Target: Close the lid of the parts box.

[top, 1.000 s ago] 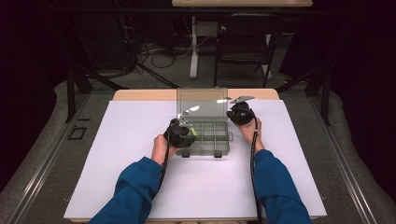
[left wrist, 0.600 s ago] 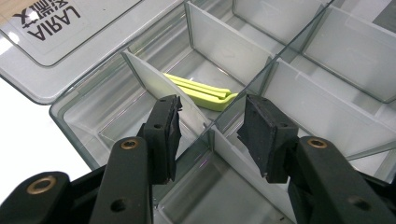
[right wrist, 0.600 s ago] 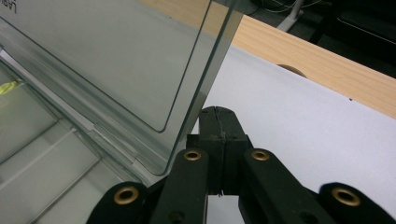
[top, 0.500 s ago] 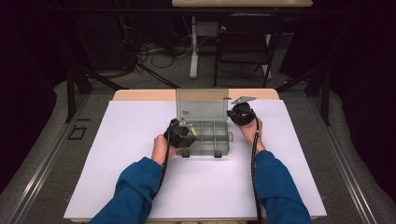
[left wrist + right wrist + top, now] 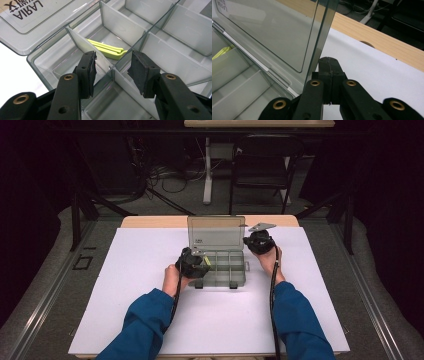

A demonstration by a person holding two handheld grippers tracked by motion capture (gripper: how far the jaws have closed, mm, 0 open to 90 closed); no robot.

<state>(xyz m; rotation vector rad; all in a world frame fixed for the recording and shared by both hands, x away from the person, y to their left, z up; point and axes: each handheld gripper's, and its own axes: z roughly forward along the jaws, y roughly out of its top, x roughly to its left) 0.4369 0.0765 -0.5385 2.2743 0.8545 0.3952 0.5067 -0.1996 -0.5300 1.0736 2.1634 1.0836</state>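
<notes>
Step in hand, as I judge it: the clear organizer box [image 5: 220,267] stands open at the table's middle, and the left gripper [image 5: 112,72] hangs over its near-left cells with jaws apart, holding nothing. The yellow-green clip [image 5: 107,49] lies flat in a back cell, at 12 o'clock from the jaw gap and just past a divider [image 5: 86,48].

The right gripper [image 5: 328,75] has its jaws pressed together with nothing between them. It sits at the lid's [image 5: 216,233] right edge, at 3 o'clock of the box; the lid stands near upright. Whether it touches the lid, cannot tell.

Next move likely calls for lifting over that divider, then dropping both pads astride the clip. The cell walls are tight, so there is little side room.

White mat [image 5: 125,285] is bare at 9 and 6 o'clock, so there is plenty of room there. The wooden table edge [image 5: 150,221] is at 12.
</notes>
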